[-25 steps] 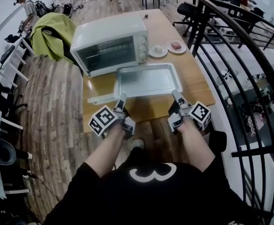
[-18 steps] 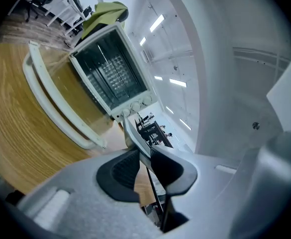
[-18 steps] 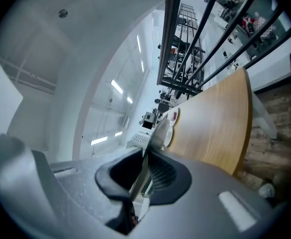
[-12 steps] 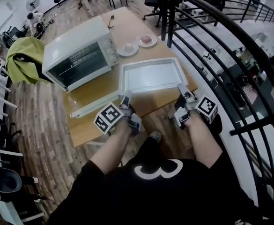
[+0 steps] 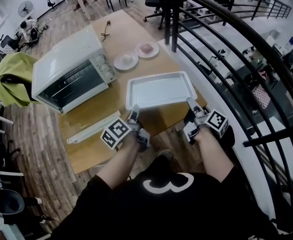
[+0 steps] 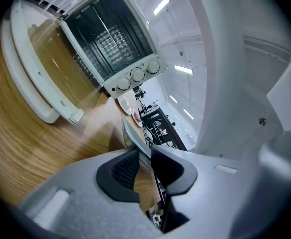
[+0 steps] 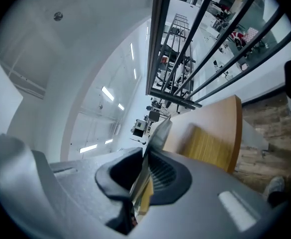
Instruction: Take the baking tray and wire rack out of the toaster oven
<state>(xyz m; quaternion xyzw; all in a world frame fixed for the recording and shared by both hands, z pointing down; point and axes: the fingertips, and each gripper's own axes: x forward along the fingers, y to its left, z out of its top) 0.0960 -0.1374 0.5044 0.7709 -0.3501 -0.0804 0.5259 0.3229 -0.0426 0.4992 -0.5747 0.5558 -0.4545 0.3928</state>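
Note:
The silver baking tray [image 5: 159,90] hangs just over the right part of the wooden table [image 5: 86,149], held by its near rim. My left gripper [image 5: 134,115] is shut on the rim's left corner, my right gripper [image 5: 191,106] on its right corner. In the left gripper view the thin tray rim [image 6: 133,133] runs between the dark pads of the left gripper [image 6: 143,156]. The right gripper [image 7: 146,171] pinches the tray edge [image 7: 157,131] the same way. The white toaster oven [image 5: 68,69] stands at the left with its door [image 5: 93,126] folded down. A wire grid [image 6: 108,41] shows inside the toaster oven [image 6: 135,73].
Two small plates [image 5: 126,60] [image 5: 147,49] sit on the table behind the tray. A black metal railing [image 5: 221,39] runs close along the table's right side. A green cloth [image 5: 8,76] lies over a chair left of the oven. Wooden floor lies below.
Both grippers have carried the tray to the right, away from the oven's open door. It now sits over the table's right part, and the oven has slid left in view.

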